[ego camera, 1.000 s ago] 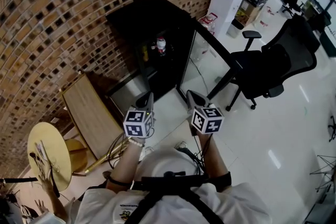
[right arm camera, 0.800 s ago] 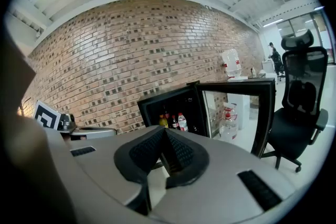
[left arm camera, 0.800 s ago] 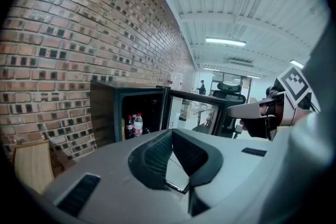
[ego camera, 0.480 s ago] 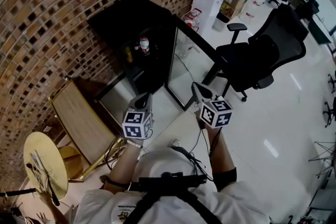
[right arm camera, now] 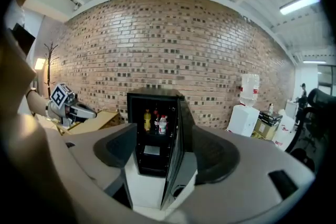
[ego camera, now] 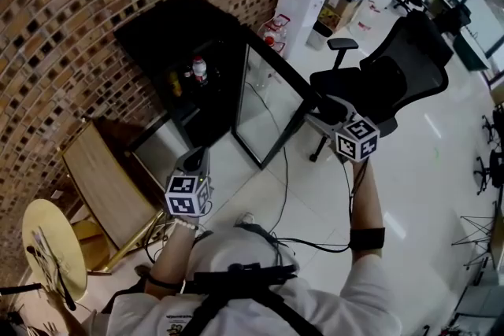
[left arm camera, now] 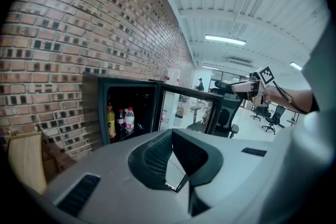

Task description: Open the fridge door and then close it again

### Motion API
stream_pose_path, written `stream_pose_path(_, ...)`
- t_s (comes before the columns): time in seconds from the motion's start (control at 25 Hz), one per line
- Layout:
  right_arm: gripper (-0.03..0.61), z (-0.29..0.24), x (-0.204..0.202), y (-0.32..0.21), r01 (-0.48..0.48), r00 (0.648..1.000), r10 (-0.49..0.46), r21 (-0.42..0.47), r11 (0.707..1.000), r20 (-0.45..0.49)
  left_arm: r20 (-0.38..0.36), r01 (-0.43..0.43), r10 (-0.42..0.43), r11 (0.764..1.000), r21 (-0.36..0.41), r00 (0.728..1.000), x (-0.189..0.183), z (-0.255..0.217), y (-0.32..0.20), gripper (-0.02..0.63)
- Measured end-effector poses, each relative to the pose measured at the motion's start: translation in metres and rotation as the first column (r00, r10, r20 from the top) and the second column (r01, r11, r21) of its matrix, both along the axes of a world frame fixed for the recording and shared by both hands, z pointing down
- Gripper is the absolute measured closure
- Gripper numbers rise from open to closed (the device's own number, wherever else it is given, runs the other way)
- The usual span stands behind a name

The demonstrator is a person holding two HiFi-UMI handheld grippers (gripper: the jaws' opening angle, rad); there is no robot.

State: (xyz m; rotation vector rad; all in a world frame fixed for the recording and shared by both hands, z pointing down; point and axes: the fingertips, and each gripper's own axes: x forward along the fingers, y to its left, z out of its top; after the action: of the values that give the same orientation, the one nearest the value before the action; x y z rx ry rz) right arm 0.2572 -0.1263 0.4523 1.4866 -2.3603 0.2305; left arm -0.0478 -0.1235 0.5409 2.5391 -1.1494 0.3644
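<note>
The fridge [ego camera: 169, 39] is a small black box on the floor [ego camera: 315, 193], backed against the brick wall [ego camera: 71, 4] at about 11 o'clock from me. Its door [ego camera: 264, 102] stands wide open, swung out towards 12 o'clock, so I judge only the closing is left. Bottles [ego camera: 199, 68] sit on a shelf inside.

The door is a glass pane in a dark frame. I expect it to be stiff and light on its hinge, with the glass slick and the easiest part to damage. I would push on the frame at the free edge, far from the hinge, where the least force turns it. A gentle push should do, since the fridge is small and a shove could shift it or rattle the bottles.

My right gripper [ego camera: 324, 112] is out at 1 o'clock, near the door's free upper corner. Its jaws have just been opening and now stand wide apart. Nothing is between them, and I see the door edge-on through the gap, some way off. My left gripper [ego camera: 197, 161] hangs close in at 11 o'clock with its jaws together and empty, pointing at the open cabinet.

A black chair [ego camera: 394, 75] stands just beyond my right gripper at 1 to 2 o'clock. A water dispenser [ego camera: 303, 0] is against the wall past the fridge.
</note>
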Motion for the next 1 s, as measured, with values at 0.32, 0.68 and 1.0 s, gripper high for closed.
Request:
stream_pose_path(0.32,0.216,0.038,0.033,-0.026,0.178,0.983,-0.172,-0.108,0.978,0.063,0.005,0.066,-0.065,0.998,-0.021,0.998,-0.003,0.009,-0.003,0.611)
stream_pose_path(0.68,0.221,0.055,0.030,-0.026,0.324,0.944,-0.306,-0.174,0.930,0.125,0.004,0.113,-0.113,0.993,-0.026,0.994,-0.012,0.014,-0.010,0.611)
stream_pose_path(1.0,0.334,0.055,0.005,-0.022,0.360,0.932,-0.342,-0.176,0.916,0.123,-0.013,0.119,-0.119,0.993,-0.026,0.993,-0.016,0.014,-0.011,0.612)
